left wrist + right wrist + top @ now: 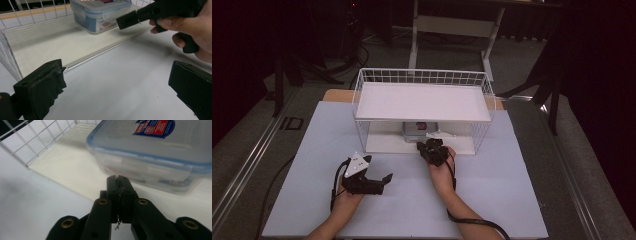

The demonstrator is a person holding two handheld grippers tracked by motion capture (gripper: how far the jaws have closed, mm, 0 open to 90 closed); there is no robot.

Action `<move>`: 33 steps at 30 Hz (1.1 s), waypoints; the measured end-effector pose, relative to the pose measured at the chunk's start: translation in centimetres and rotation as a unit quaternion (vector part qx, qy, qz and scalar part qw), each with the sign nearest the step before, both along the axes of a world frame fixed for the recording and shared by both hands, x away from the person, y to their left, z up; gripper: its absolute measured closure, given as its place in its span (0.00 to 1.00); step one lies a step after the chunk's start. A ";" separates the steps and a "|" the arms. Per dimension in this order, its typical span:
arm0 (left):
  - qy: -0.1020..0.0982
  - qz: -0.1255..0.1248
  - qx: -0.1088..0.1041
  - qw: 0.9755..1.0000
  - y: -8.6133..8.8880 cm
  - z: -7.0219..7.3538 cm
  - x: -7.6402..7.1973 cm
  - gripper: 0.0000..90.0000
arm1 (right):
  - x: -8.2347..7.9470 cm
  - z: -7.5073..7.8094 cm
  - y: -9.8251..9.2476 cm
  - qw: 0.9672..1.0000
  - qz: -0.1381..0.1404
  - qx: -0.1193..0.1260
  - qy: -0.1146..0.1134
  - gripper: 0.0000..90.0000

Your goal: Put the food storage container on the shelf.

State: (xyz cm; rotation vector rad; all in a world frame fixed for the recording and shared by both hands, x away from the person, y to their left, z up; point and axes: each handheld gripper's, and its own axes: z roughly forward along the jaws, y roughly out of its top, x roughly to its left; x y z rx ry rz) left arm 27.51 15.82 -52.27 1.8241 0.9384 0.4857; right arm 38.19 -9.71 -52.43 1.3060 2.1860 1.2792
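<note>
Dark room behind; we see a pale desk (pixel 492 170) carrying a white wire rack (pixel 422 107) with a flat shelf on top. Under that shelf, on the rack's base board, sits a clear lidded container (pixel 160 152) with blue trim. Right tongs (pixel 117 181) pressed together on nothing, tip just in front of the container at the rack's front edge. Left tongs (pixel 382 182) spread wide, empty, on the desk, well apart from the rack.
</note>
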 end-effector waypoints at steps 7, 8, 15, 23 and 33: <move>0.000 -0.003 -0.011 1.000 -0.1 0.2 0.0 0.01 | -1.9 0.1 -0.3 1.000 0.025 -0.006 0.001 0.95; -0.003 -0.013 -0.021 1.000 -0.3 0.4 0.1 0.01 | -2.8 0.2 -0.3 0.999 0.038 -0.013 -0.006 0.92; -0.005 -0.044 -0.027 0.999 -1.1 1.3 0.1 0.01 | -4.6 0.9 -0.8 0.998 0.054 -0.003 -0.027 0.55; -0.005 -0.073 -0.026 0.997 -1.4 2.2 0.0 0.01 | -5.4 1.6 -2.5 0.997 0.054 0.034 -0.044 0.22; -0.007 -0.080 -0.023 0.996 -0.7 2.4 -0.8 0.01 | -7.0 1.7 -3.8 0.996 0.070 0.030 -0.043 0.20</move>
